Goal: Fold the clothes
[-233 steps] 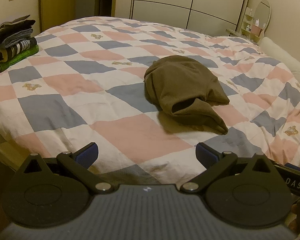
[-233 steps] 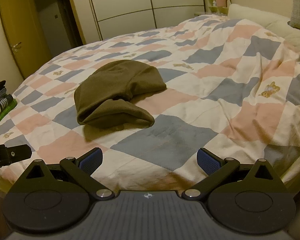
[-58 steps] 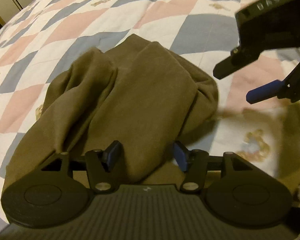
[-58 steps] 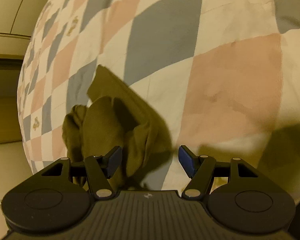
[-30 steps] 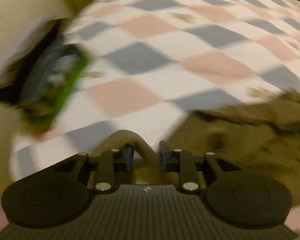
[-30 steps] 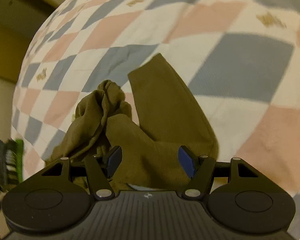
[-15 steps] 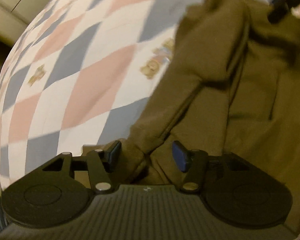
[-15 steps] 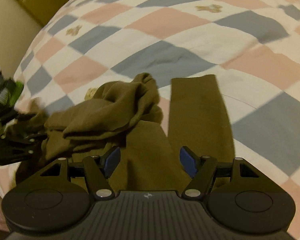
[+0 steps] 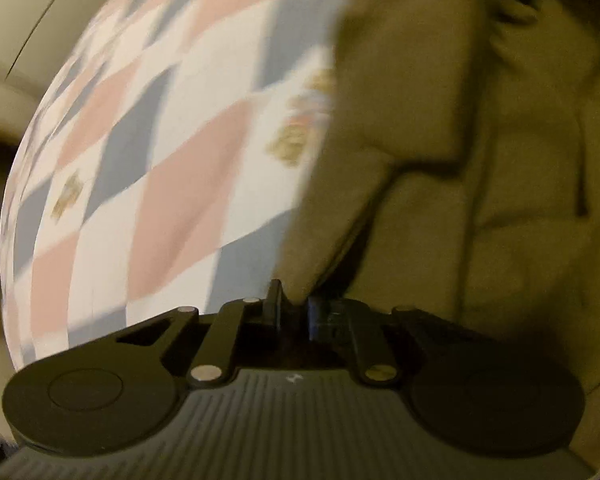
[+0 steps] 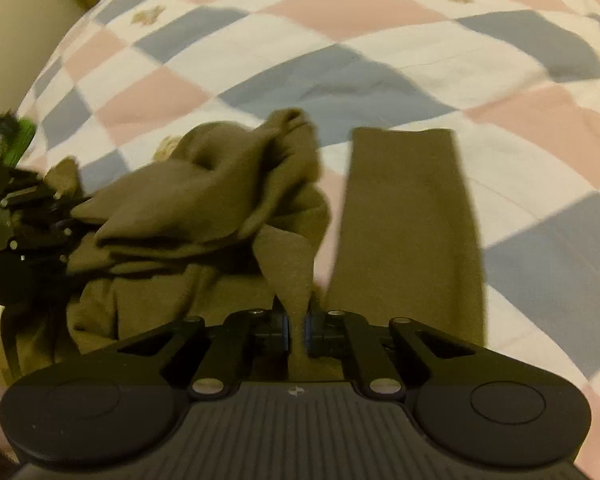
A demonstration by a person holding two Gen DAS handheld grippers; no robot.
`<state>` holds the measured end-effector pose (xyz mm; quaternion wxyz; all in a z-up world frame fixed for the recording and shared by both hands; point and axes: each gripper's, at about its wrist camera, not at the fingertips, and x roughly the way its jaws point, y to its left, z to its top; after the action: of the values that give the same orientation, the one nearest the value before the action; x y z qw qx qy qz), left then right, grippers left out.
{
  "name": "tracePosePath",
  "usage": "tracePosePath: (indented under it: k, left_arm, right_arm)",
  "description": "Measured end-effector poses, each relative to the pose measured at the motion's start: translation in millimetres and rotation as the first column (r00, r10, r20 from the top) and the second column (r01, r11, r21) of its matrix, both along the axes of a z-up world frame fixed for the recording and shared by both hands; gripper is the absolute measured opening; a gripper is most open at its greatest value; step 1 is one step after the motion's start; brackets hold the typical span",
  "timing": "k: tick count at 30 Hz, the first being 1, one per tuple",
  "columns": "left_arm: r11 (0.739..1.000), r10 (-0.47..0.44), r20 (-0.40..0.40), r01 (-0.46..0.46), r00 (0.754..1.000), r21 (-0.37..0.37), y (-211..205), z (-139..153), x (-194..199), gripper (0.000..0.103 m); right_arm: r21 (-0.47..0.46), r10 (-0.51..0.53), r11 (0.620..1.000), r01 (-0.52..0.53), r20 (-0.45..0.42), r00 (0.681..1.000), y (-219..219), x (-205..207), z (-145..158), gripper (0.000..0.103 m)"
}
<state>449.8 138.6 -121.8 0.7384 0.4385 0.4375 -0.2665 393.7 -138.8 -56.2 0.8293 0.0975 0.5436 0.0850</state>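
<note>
An olive-brown garment [image 10: 204,204] lies bunched on the checked bed quilt [image 10: 340,8], with one long flat part, a sleeve or leg [image 10: 408,216], stretched away from me. My right gripper [image 10: 296,330] is shut on a pinched fold of this garment. In the left wrist view the same garment [image 9: 480,140] fills the right side, and my left gripper [image 9: 294,312] is shut on a corner of it. The left gripper [image 10: 24,232] also shows at the left edge of the right wrist view, against the bunched cloth.
The quilt [image 9: 172,152] of pink, grey and white squares spreads to the left of the garment and beyond it. A stack of folded clothes with a green piece [image 10: 18,140] sits at the bed's far left edge. A pale wall [image 9: 28,20] stands behind.
Half a second ago both grippers stood open over the garment; now each has shut on a fold of it. The left view is blurred by motion.
</note>
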Motion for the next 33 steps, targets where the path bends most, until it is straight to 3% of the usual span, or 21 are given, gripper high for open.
tracePosePath:
  k: [4,8,10,14,20,22,24,25,26,27,28,30,33]
  left_arm:
    - [0.97,0.186,0.037,-0.177,0.982,-0.165,27.9,65.3,21.8,0.009]
    - [0.893,0.348,0.071,-0.307,0.935,-0.328,55.5,135.6,41.1,0.009]
    - [0.87,0.384,0.105,-0.321,0.917,-0.373,62.1,165.9,43.5,0.009]
    - [0.864,0.367,0.161,-0.271,0.916,-0.424,54.9,208.4,33.8,0.009]
    - [0.866,0.26,0.231,-0.121,0.937,-0.484,-8.6,260.9,14.8,0.011]
    - [0.873,0.283,0.233,-0.149,0.93,-0.464,-43.6,262.0,37.1,0.017]
    - [0.877,0.309,0.232,-0.183,0.922,-0.444,-77.7,262.3,60.2,0.03]
    - [0.872,0.342,0.215,-0.224,0.915,-0.435,-89.9,258.2,74.2,0.042]
    - [0.868,0.374,0.205,-0.263,0.905,-0.422,-100.6,252.6,85.2,0.049]
    - [0.865,0.406,0.203,-0.302,0.891,-0.4,-110.8,245.0,93.4,0.05]
    - [0.861,0.432,0.204,-0.335,0.878,-0.384,-115.5,238.0,95.2,0.05]
    - [0.832,0.504,0.202,-0.409,0.84,-0.374,-114.7,223.7,86.4,0.05]
    - [0.769,0.573,0.065,-0.509,0.817,-0.386,-87.5,194.0,48.8,0.05]
  right_arm:
    - [-0.026,-0.099,0.994,0.102,0.092,0.991,-25.8,-19.6,37.4,0.004]
    - [-0.043,-0.193,0.978,0.204,0.186,0.963,-51.7,-39.1,74.8,0.004]
    - [-0.048,-0.238,0.966,0.255,0.232,0.943,-64.6,-48.9,93.5,0.004]
    - [-0.068,-0.3,0.936,0.344,0.353,0.886,-95.8,-78.8,145.6,0.004]
    - [-0.11,-0.295,0.912,0.394,0.49,0.82,-142.5,-120.8,220.2,0.004]
    - [-0.137,-0.287,0.905,0.403,0.503,0.815,-162.5,-111.3,227.6,0.004]
    - [-0.13,-0.322,0.893,0.43,0.482,0.815,-188.7,-86.2,221.3,0.004]
    - [-0.127,-0.34,0.887,0.444,0.471,0.814,-201.9,-73.6,218.1,0.006]
    - [-0.124,-0.357,0.881,0.457,0.46,0.813,-215.0,-61.0,214.9,0.025]
    - [-0.121,-0.379,0.873,0.473,0.443,0.812,-227.9,-49.2,209.8,0.036]
    - [-0.117,-0.407,0.863,0.491,0.415,0.814,-240.6,-39.0,201.0,0.058]
    - [-0.104,-0.427,0.862,0.496,0.38,0.821,-259.7,-29.3,183.3,0.068]
    - [-0.019,-0.437,0.885,0.466,0.316,0.842,-272.4,-45.9,149.9,0.075]
